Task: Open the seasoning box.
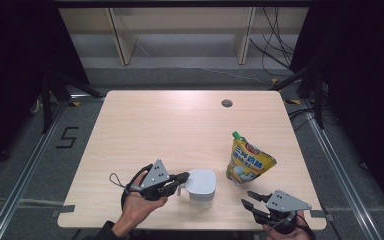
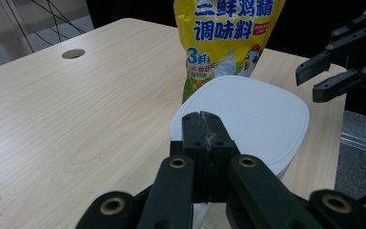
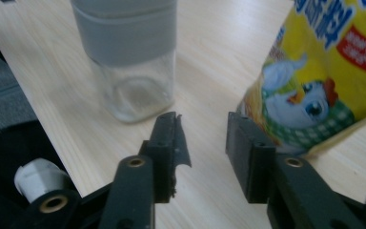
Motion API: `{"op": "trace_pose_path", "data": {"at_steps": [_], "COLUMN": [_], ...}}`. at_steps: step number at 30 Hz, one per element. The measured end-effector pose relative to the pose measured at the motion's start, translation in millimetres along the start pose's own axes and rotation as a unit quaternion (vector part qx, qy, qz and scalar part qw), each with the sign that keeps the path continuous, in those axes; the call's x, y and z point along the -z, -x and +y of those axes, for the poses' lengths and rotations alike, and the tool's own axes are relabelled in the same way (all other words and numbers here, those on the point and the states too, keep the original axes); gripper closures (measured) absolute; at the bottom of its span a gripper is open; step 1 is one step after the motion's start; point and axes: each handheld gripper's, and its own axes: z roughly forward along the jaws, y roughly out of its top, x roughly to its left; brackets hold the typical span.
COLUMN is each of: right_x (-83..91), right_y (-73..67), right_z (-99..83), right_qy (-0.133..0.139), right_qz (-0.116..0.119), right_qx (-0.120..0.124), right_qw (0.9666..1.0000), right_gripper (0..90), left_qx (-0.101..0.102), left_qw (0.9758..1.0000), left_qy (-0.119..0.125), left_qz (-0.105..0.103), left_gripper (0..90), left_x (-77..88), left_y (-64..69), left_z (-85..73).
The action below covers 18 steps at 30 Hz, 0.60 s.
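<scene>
A clear glass jar (image 1: 201, 185) with a white square lid (image 2: 248, 119) stands near the table's front edge. My left gripper (image 1: 184, 177) is shut, its tips (image 2: 203, 129) against the lid's near rim; I cannot tell if they pinch anything. A yellow stand-up seasoning pouch (image 1: 247, 162) with a green cap stands just right of the jar. My right gripper (image 1: 247, 198) is at the front right, open and holding nothing, its jaws (image 3: 202, 138) pointing at the gap between the jar (image 3: 128, 62) and the pouch (image 3: 314, 81). It also appears in the left gripper view (image 2: 324, 76).
The wooden table (image 1: 170, 125) has a round cable hole (image 1: 226, 103) at its far side. Its front edge lies close under both hands. Wooden shelving (image 1: 180, 35) and cables stand behind the table, and a "5" (image 1: 67, 137) is marked on the floor to the left.
</scene>
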Motion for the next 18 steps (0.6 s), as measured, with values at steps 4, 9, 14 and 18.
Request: {"op": "trace_pose_path", "data": {"at_steps": [4, 9, 14, 18], "right_x": [0.0, -3.7, -7.1, -12.6], "right_y": [-3.1, -5.5, -7.2, -6.4], "right_z": [4.0, 8.7, 13.1, 16.8], "right_qy": [0.011, 0.020, 0.024, 0.032], "right_qz": [0.002, 0.009, 0.012, 0.019], "right_qx": [0.001, 0.009, 0.004, 0.015], "right_qw": [0.9999, 0.9997, 0.9996, 0.9992], "right_gripper": [71.6, 78.6, 81.6, 83.9], "left_qx": [0.005, 0.016, 0.015, 0.013], "left_qw": [1.0000, 0.9999, 0.9999, 0.9999], "left_qy": [0.004, 0.001, 0.006, 0.003], "left_qz": [-0.001, -0.002, -0.003, 0.002], "left_gripper": [89.0, 89.0, 89.0, 89.1], "left_x": [0.5, 0.8, 1.5, 3.0], "left_y": [-0.6, 0.8, -0.5, -0.8], "left_z": [-1.4, -2.2, -3.5, -4.6]}}
